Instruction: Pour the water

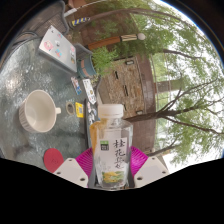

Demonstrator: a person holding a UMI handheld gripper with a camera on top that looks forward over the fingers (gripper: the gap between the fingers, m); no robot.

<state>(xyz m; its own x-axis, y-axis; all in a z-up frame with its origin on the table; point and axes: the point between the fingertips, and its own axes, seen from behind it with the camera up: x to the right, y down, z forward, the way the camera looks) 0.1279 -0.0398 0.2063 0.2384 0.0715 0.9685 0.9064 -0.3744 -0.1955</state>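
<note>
Fingers (148, 160) apparently clamping bottle (110, 150)

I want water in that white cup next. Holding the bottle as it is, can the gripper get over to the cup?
Probably yes. The gripper is shut on the bottle, and the white cup stands open on the glass table to the left with nothing visibly between them.

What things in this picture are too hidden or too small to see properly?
- Bottle, gripper view: its base is cut off between the tool's fingers, and its label is too small to read.
- Cup, gripper view: the inside looks white; whether it holds water is unclear.
- Things beyond the cup on the table: too small to name.
</note>
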